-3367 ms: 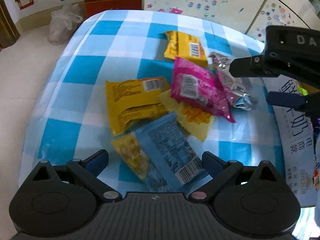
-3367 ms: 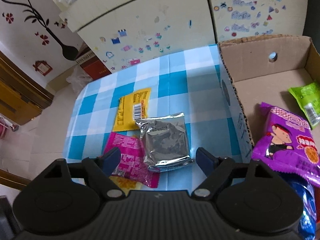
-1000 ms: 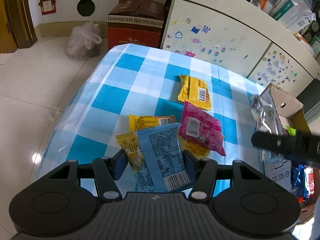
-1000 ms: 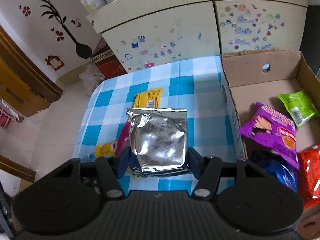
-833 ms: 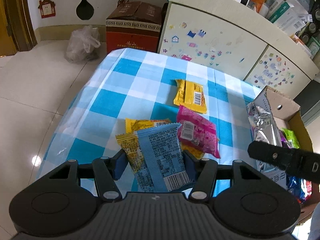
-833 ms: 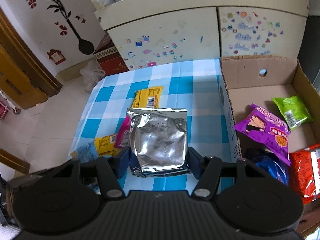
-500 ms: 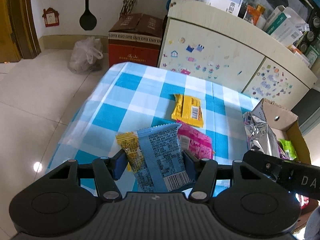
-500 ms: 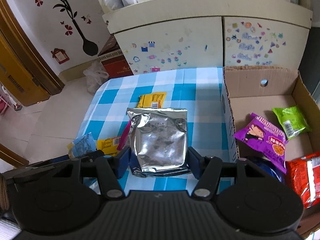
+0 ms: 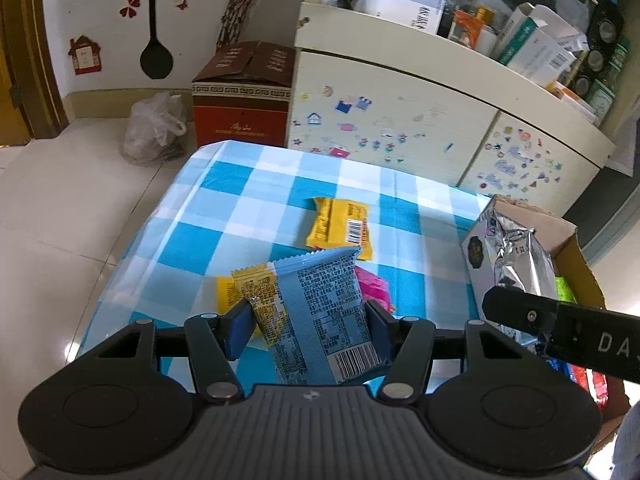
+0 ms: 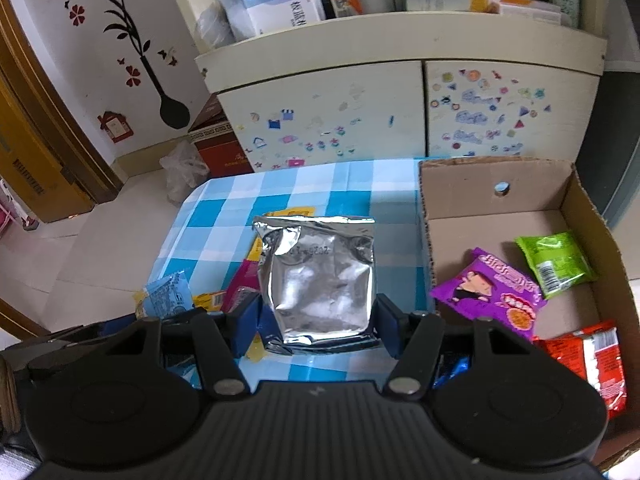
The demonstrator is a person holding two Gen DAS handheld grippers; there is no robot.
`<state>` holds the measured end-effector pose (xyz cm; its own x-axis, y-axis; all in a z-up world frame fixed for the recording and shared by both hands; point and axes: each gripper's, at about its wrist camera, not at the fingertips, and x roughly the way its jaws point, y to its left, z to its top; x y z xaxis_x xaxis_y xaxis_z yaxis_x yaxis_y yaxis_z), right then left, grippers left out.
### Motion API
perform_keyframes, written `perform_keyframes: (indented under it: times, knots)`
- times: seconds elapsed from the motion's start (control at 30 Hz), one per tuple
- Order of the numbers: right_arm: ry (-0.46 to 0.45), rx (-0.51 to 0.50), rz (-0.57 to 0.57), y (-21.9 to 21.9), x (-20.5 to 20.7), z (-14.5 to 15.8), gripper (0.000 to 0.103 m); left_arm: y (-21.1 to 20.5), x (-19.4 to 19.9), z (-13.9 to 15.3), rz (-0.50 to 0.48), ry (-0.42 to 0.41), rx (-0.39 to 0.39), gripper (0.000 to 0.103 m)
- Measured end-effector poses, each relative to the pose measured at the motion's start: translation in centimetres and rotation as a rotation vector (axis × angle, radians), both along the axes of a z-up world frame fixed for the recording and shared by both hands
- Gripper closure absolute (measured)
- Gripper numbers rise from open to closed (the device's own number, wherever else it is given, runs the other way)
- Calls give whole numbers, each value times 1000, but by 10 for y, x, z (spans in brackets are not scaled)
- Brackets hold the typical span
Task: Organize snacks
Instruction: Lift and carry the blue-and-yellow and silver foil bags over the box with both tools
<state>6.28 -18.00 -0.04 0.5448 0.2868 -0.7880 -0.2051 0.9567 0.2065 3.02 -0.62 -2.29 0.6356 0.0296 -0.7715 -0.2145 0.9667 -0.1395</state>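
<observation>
My left gripper (image 9: 308, 326) is shut on a blue snack packet (image 9: 324, 312) with a yellow edge, held high above the checked table (image 9: 224, 216). My right gripper (image 10: 316, 326) is shut on a silver foil packet (image 10: 320, 276), which also shows in the left wrist view (image 9: 508, 256), held above the table next to the cardboard box (image 10: 500, 208). A yellow packet (image 9: 340, 226), a pink packet (image 9: 374, 284) and another yellow packet (image 9: 226, 290) lie on the table. In the box lie purple (image 10: 492, 292), green (image 10: 554, 262), red (image 10: 592, 356) and dark blue (image 10: 450, 366) packets.
A white stickered cabinet (image 10: 400, 108) with cluttered shelves stands behind the table. A red-brown carton (image 9: 244, 92) and a plastic bag (image 9: 154, 130) sit on the tiled floor at the left. The box's far half is bare cardboard.
Both grippers closed on their packets and lifted them from the table. Over the last second both have risen higher and the view has widened.
</observation>
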Motion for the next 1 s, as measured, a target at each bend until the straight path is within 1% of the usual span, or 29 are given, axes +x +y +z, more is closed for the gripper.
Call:
perform_keyframes:
  times: [0.3,0.43,0.7,1.0]
  knots:
    - [-9,-2,-30,-19,-1,3,42,-18,2,2,-45,-25,2,39]
    - [-34,-4,-45,-28,-1,11,42,-27,3,3,-71,-40,-3,39]
    - [-87,4,-89,-54,-1,28,42,-45,6,3,-127,-54,-37,39]
    - [-110,30,-158,-91,0,39,42,-78,8,12,-269,-114,-100,39]
